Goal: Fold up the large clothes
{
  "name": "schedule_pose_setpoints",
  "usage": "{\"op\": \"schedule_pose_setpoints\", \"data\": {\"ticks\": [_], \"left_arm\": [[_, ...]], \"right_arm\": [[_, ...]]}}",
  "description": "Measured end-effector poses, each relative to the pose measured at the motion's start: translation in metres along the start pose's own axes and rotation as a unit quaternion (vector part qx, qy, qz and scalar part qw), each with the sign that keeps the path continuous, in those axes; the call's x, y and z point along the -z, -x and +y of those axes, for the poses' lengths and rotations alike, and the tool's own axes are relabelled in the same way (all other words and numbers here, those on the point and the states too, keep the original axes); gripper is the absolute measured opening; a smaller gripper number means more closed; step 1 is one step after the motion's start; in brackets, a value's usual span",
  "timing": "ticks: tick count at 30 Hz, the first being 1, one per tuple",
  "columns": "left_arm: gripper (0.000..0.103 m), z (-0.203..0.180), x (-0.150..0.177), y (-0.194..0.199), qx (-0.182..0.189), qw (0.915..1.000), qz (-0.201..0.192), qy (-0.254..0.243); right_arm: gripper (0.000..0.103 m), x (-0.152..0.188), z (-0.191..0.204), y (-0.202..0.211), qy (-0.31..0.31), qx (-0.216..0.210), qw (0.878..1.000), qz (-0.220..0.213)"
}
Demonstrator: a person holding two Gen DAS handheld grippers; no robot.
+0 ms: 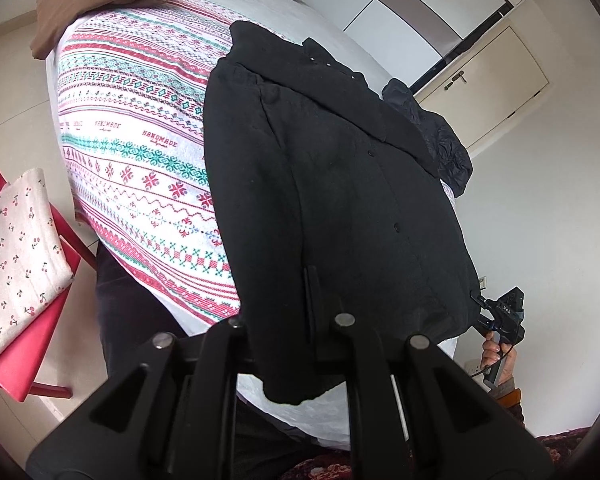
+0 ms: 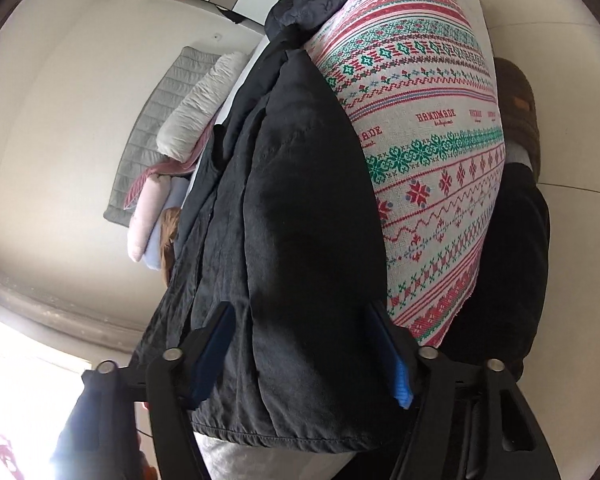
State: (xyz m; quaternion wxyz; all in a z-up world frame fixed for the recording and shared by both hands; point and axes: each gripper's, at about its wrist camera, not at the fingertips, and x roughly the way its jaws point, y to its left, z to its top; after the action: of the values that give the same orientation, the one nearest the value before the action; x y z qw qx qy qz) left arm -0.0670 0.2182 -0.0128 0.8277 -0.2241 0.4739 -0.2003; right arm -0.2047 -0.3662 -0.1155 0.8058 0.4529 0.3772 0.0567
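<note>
Lying on the patterned blanket [image 1: 140, 152]: black coat [image 1: 340, 200]. Left gripper [image 1: 288, 344] pinching its near hem; right gripper [image 2: 306, 344] spread, straddling the coat's edge, pads apart.

"HANDMADE" printed repeatedly along a band of the patterned bedspread [image 1: 140, 136] (upside down from the left wrist)

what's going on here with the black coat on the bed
A person is folding a black coat laid out on a bed with a patterned blanket. The left tool is shut on the coat's near hem. The right tool straddles the hem's other corner with its jaws apart, a thick fold of the coat between the blue pads, not clearly pinched yet. A dark quilted jacket lies bunched beyond the coat.
</note>
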Motion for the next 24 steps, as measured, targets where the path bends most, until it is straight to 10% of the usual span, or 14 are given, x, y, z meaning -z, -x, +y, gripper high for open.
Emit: {"op": "schedule_pose_setpoints", "data": {"ticks": [1,4,13,24], "left_arm": [[0.013,0.000,0.000,0.000,0.000,1.0000,0.001,-0.001],[0.012,-0.003,-0.004,0.002,0.007,1.0000,-0.005,-0.005],[0.009,-0.046,-0.093,0.018,0.027,0.9941,-0.087,-0.060],[0.009,-0.047,-0.275,-0.054,-0.076,0.9803,-0.171,-0.063]], "right_arm": [[0.025,0.002,0.004,0.006,0.003,-0.001,1.000,-0.004],[0.010,0.002,0.025,0.027,0.021,-0.007,0.999,-0.029],[0.006,-0.059,0.157,0.042,0.145,-0.052,0.982,-0.107],[0.006,-0.227,0.229,-0.035,0.159,0.024,0.969,-0.188]]}}
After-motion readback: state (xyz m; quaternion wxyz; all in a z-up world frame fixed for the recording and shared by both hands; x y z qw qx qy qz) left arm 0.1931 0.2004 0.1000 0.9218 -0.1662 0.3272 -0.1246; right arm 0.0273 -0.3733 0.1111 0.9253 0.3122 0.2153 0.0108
